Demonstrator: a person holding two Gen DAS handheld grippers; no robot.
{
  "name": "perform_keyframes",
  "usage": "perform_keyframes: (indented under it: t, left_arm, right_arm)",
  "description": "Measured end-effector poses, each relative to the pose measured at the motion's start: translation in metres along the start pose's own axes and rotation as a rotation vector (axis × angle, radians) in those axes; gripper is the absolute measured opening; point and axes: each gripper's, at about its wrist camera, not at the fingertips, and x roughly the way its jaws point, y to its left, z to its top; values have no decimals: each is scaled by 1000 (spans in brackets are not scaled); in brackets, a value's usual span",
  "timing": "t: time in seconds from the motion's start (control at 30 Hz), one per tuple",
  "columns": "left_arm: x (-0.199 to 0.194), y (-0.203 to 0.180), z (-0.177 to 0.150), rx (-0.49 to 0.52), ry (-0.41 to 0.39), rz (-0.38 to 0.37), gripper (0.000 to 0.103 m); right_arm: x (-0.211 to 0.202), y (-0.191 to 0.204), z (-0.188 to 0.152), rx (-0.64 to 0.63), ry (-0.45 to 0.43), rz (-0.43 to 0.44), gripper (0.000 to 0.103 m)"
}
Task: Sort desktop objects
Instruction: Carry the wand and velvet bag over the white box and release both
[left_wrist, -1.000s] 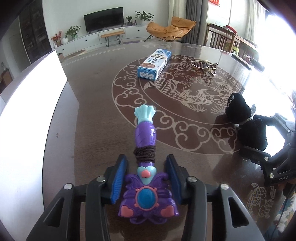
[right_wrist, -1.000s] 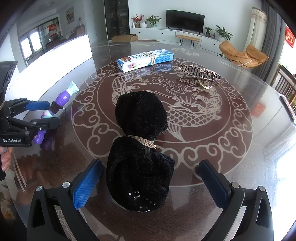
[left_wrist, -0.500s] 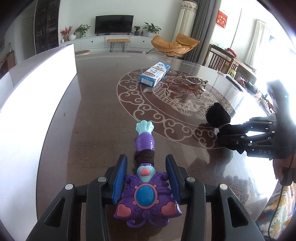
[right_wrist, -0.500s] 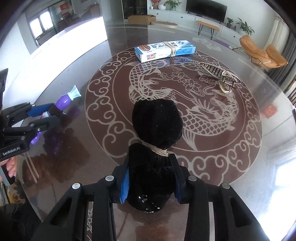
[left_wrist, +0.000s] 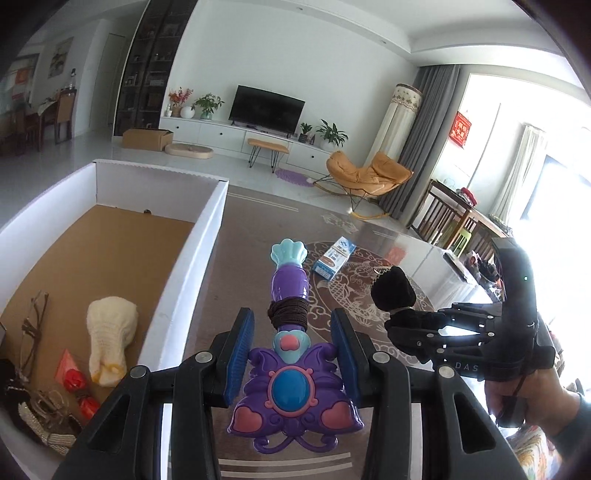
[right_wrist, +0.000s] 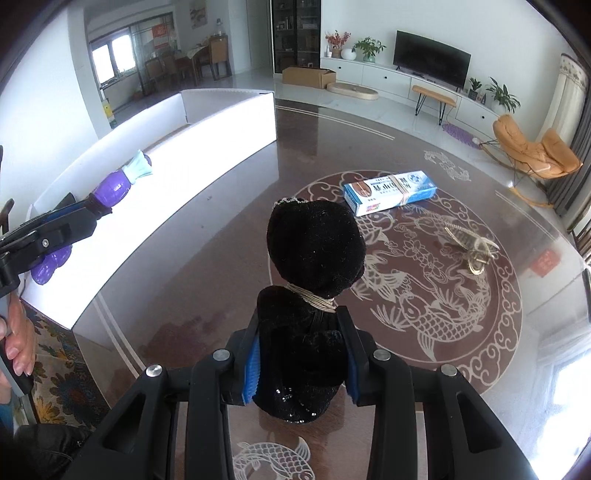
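My left gripper (left_wrist: 291, 350) is shut on a purple toy wand (left_wrist: 290, 325) with a teal tip, held up above the table beside the white box (left_wrist: 192, 258). It also shows in the right wrist view (right_wrist: 110, 192). My right gripper (right_wrist: 301, 356) is shut on a black velvet pouch (right_wrist: 314, 266) tied with a gold cord, lifted off the table. The pouch also shows in the left wrist view (left_wrist: 393, 290), to the right of the wand.
The white box holds a cream knitted item (left_wrist: 109, 336), red pieces (left_wrist: 74, 376) and several other things. A blue toothpaste box (right_wrist: 389, 192) and a gold hair clip (right_wrist: 469, 243) lie on the brown patterned table (right_wrist: 443, 314).
Both grippers have risen off the table with their objects. The right gripper closed on the black pouch. The left gripper has moved toward the white box, whose inside now shows.
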Motion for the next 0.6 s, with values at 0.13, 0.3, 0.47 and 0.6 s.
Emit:
perform_keyframes:
  t: [0.13, 0.3, 0.47, 0.6]
  left_arm:
    - [-29, 51, 21, -45, -39, 101, 43]
    - [-42, 122, 26, -97, -5, 273, 43]
    - [-34, 182, 10, -181, 101, 391, 43]
    - [-28, 210, -9, -257, 173, 503, 47]
  right_arm:
    - [-4, 56, 41, -40, -68, 117, 37]
    - [-1, 146, 85, -120, -131, 282, 37]
    - [32, 221, 103, -205, -106, 360, 37]
    - [75, 254, 101, -225, -3, 381, 51]
